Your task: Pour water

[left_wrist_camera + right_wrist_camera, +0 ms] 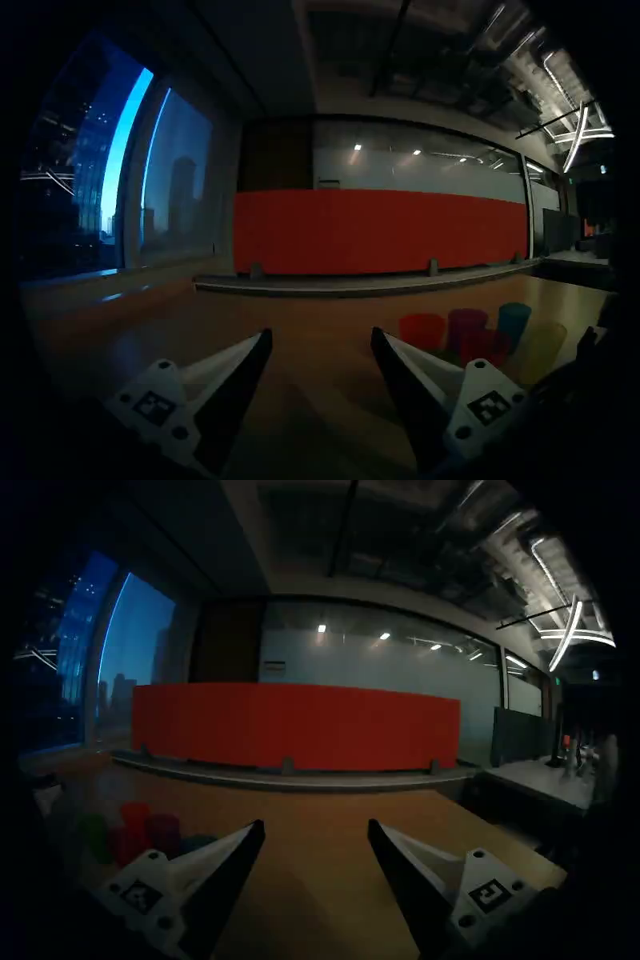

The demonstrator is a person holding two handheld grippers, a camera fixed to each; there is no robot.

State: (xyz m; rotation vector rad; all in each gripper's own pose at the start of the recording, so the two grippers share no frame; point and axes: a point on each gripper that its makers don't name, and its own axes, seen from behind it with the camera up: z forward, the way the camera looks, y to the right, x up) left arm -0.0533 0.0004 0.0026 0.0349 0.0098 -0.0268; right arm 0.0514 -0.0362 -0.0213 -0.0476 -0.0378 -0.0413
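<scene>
left gripper view: left gripper (320, 332) fingers (236, 376) spread apart, nothing between them, over the wooden bench (200, 320) | coloured cups (480, 336) clustered on the bench ahead, right of the fingers | red partition (384, 232) behind | right gripper view: right gripper (316, 822) fingers (224, 864) likewise apart and empty | cups (136, 828) at the bench's (400, 808) left, just beyond the left finger
</scene>
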